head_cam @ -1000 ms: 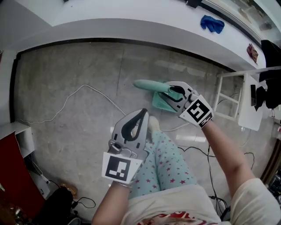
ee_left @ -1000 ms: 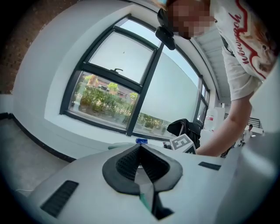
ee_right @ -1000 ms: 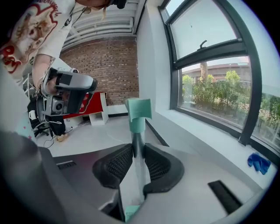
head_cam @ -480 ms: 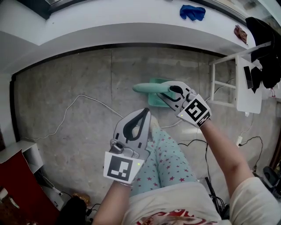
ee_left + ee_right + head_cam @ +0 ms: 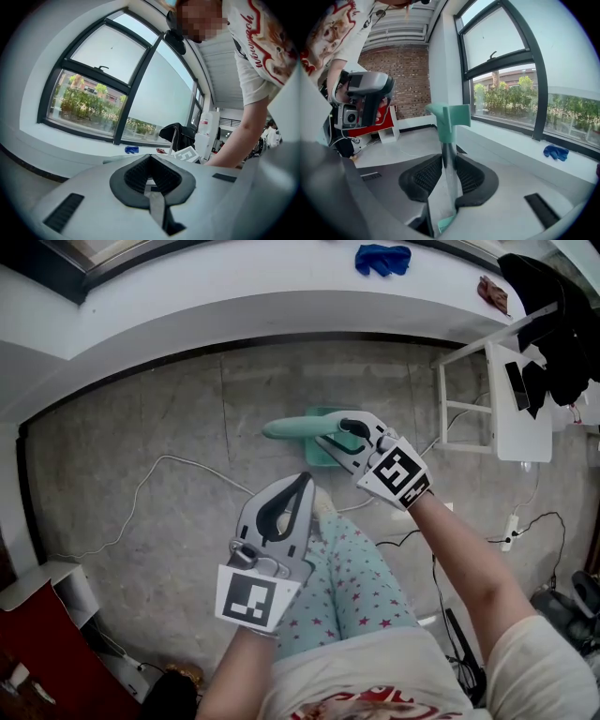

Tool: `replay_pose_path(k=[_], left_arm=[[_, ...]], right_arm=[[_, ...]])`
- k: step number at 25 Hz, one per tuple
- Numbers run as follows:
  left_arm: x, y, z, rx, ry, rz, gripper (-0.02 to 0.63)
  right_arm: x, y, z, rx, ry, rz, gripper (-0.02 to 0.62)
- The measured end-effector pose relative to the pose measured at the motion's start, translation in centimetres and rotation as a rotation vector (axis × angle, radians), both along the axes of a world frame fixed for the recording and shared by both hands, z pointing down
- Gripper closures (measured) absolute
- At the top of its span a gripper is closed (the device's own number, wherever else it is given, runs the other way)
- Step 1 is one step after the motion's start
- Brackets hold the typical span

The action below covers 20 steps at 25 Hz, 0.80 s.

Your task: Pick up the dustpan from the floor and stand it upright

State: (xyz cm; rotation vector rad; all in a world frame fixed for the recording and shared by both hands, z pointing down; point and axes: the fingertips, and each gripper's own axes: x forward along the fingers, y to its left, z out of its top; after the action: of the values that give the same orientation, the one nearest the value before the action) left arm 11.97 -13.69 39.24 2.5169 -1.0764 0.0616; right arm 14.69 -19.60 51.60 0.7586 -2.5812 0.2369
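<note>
Over the floor (image 5: 141, 427), my right gripper (image 5: 343, 429), clamped on the dustpan (image 5: 284, 428), should tip it upright slowly without loosening; left gripper (image 5: 302, 482) closed, empty.

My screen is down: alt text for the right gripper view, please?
The right gripper is shut on the dustpan by its teal-topped handle, which runs up the picture between its fingers. Behind are a large window and a sill with a blue cloth; the left gripper shows at left.
</note>
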Motion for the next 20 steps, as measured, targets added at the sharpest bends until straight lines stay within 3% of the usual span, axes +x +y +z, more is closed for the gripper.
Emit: replay_pose_path(k=[12,17,19,20], left_arm=[[0.8,1.1,0.5,0.022,0.019,0.011,0.603],[1.9,1.8,-0.7,0.040,0.011,0.022,0.603],[2.8,2.3,-1.5,0.056,0.009,0.021,0.603],[3.3,2.6,-1.9,0.061,0.011,0.016,0.603]], right_arm=[[3.9,2.5,-3.4,0.051,-0.120,0.223,0.433],[7.8,4.3,-7.0,0.062,-0.215,0.431,0.436],[9.7,5.2,-8.9,0.077,-0.283,0.530,0.473],[10.6,5.9,-9.7,0.087,-0.301,0.565,0.531]])
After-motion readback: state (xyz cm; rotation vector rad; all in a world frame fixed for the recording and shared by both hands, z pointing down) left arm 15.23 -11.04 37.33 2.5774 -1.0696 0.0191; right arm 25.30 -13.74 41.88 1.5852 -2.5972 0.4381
